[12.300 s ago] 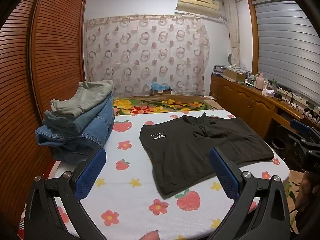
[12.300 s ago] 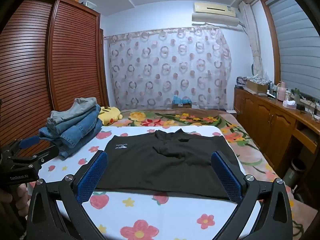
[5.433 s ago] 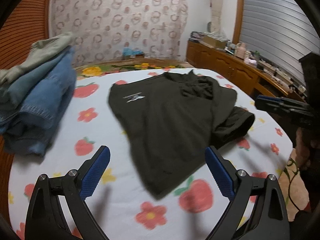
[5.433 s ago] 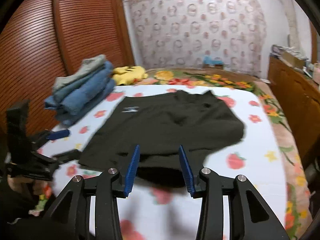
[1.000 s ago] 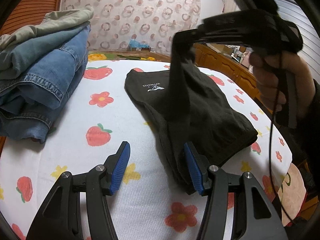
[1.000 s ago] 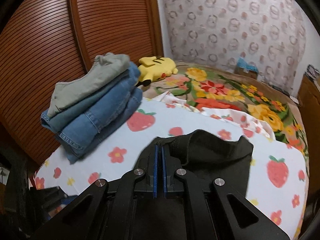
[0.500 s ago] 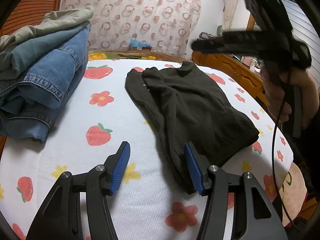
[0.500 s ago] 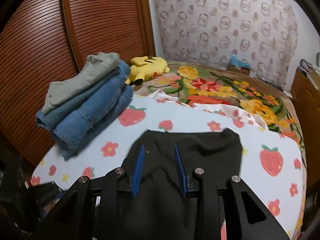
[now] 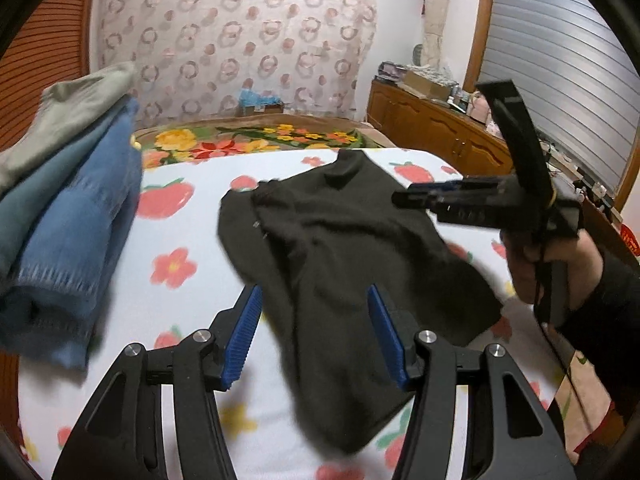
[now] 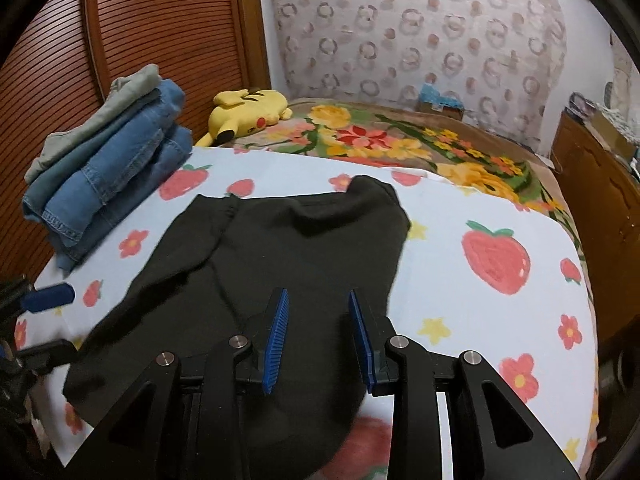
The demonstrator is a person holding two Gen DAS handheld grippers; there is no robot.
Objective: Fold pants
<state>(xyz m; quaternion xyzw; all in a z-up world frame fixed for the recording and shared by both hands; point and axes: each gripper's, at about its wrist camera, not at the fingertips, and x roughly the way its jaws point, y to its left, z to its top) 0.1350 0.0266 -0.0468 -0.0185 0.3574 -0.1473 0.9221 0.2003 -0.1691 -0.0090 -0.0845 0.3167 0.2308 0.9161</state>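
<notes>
Black pants (image 9: 340,248) lie folded over on the strawberry-print sheet (image 9: 188,236), somewhat rumpled. My left gripper (image 9: 313,296) hovers open over their near end, and no cloth is pinched between its blue pads. My right gripper (image 10: 318,296) is open too, held just above the pants (image 10: 280,248) with nothing between its pads. In the left wrist view the right gripper (image 9: 416,196) floats above the pants' right side, held by a hand (image 9: 548,256). One blue fingertip of the left gripper (image 10: 48,298) shows at the left edge of the right wrist view.
A stack of folded jeans and grey-green trousers (image 10: 108,176) sits at the bed's left side by the slatted wardrobe (image 10: 160,40). A yellow plush toy (image 10: 248,110) lies behind it on a floral blanket (image 10: 400,140). Wooden cabinets (image 9: 432,136) run along the right.
The right gripper, shut on a lifted fold of the pants a second ago, opened and let it go. The fold now lies flat. The right gripper drew back and lower; the left rose slightly.
</notes>
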